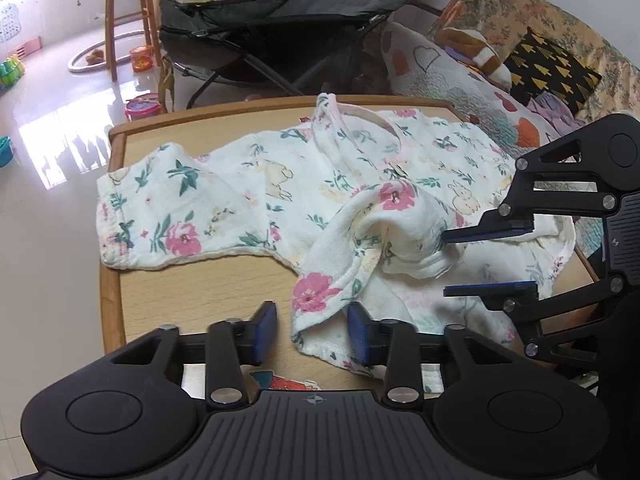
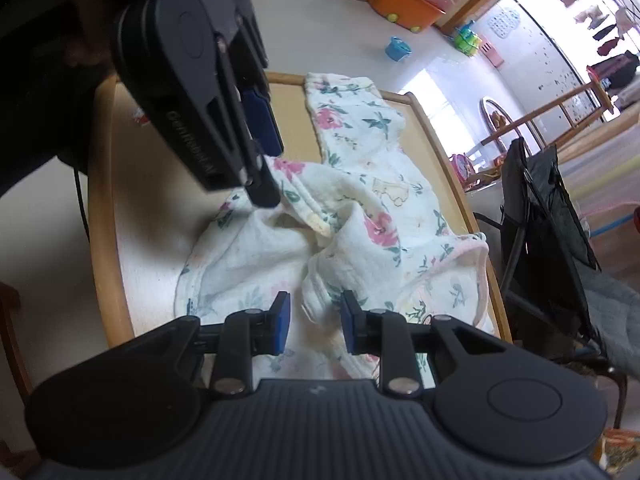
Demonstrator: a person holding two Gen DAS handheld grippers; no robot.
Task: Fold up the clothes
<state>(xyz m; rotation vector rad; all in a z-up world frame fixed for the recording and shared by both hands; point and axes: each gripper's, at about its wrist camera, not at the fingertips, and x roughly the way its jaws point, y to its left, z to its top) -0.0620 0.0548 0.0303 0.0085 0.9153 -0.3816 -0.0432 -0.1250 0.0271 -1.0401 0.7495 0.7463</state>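
Note:
A white floral child's garment [image 1: 240, 200] [image 2: 380, 184] lies spread and partly bunched on a small wooden table [image 1: 200, 288] [image 2: 100, 200]. One sleeve stretches left in the left wrist view. My left gripper [image 1: 312, 334] [image 2: 274, 172] hangs over the near hem; a folded corner lies between its blue pads [image 1: 264, 332], closer to the right one, with bare table on the left side, so it is open. My right gripper [image 2: 316, 322] [image 1: 445, 263] comes in from the right. A bunched fold sits between its pads [image 2: 282, 322] without being pinched, so it is open.
A dark folding chair [image 1: 280, 20] [image 2: 552, 208] stands just beyond the table. A sofa with a quilt and cushions [image 1: 480, 72] borders the right side. A wooden stool [image 1: 128, 12], floor toys [image 1: 140, 58] and an orange bin [image 2: 404, 8] lie farther off.

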